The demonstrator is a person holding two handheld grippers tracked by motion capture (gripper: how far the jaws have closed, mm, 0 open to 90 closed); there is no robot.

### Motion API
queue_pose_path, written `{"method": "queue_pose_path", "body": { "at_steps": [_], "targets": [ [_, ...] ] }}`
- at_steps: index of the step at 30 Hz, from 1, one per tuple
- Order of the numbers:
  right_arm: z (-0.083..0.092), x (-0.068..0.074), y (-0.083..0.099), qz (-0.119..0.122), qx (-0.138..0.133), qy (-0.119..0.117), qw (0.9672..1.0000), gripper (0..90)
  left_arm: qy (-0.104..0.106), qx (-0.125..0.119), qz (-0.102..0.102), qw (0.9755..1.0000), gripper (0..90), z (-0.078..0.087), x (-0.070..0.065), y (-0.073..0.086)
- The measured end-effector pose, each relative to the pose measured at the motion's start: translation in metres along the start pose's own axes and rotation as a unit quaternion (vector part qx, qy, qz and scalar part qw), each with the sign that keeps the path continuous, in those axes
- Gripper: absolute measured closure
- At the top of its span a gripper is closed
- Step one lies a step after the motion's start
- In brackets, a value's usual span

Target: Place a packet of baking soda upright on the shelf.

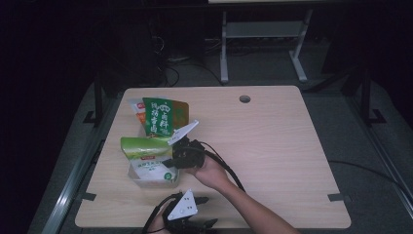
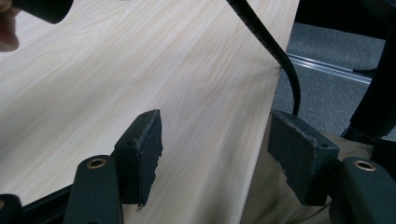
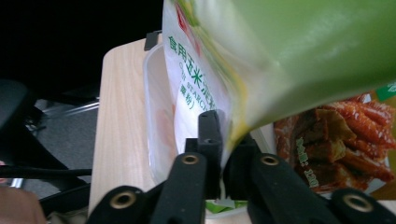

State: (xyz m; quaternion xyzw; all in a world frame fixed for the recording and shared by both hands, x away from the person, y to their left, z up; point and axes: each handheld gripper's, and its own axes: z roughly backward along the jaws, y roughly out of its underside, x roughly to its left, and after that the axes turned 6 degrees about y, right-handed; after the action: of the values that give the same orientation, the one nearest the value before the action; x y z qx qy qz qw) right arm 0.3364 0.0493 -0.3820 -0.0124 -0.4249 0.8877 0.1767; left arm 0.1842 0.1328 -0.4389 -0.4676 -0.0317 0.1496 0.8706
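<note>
A light green and white bag (image 1: 146, 153) stands in a clear plastic container (image 1: 152, 180) at the table's left. My right gripper (image 1: 171, 161) reaches it from the right and is shut on the bag's side edge. In the right gripper view the two jaws (image 3: 224, 135) pinch the seam of the bag (image 3: 289, 56), with the container wall (image 3: 156, 116) to the left. My left gripper (image 1: 207, 211) rests near the front edge of the table. Its jaws (image 2: 215, 135) stand open over the table edge with nothing between them.
A dark green packet (image 1: 163, 117) and a white and orange packet (image 1: 135, 108) lie behind the container. A packet showing red food (image 3: 345, 140) lies beside the bag. The wooden table (image 1: 272, 146) has a cable hole (image 1: 244, 99) at the back.
</note>
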Motion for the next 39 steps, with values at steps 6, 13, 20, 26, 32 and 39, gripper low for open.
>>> {"method": "queue_pose_path", "body": {
  "at_steps": [6,13,20,26,32,39],
  "targets": [
    [0.011,-0.003,0.002,-0.007,-0.012,-0.007,0.9999,71.1,-0.002,0.001,0.005,1.0,34.0,-0.001,0.0,0.0],
    [0.038,-0.011,0.01,-0.021,-0.022,-0.003,0.9995,62.8,0.001,0.005,0.005,1.0,33.4,-0.004,0.0,-0.001],
    [0.062,-0.022,0.025,-0.027,-0.013,0.019,0.9993,57.4,-0.001,-0.001,0.009,1.0,32.8,-0.004,0.004,-0.003],
    [0.077,-0.032,0.041,-0.05,-0.014,0.026,0.9983,54.1,-0.011,-0.002,0.006,0.9999,32.7,-0.001,0.009,-0.006],
    [0.091,-0.041,0.055,-0.062,-0.019,0.038,0.9972,51.1,-0.019,-0.007,0.013,0.9997,32.0,-0.001,0.016,-0.009],
    [0.106,-0.051,0.069,-0.076,-0.026,0.054,0.9953,48.6,-0.027,-0.008,0.018,0.9995,31.4,-0.001,0.024,-0.013]
  ]
}}
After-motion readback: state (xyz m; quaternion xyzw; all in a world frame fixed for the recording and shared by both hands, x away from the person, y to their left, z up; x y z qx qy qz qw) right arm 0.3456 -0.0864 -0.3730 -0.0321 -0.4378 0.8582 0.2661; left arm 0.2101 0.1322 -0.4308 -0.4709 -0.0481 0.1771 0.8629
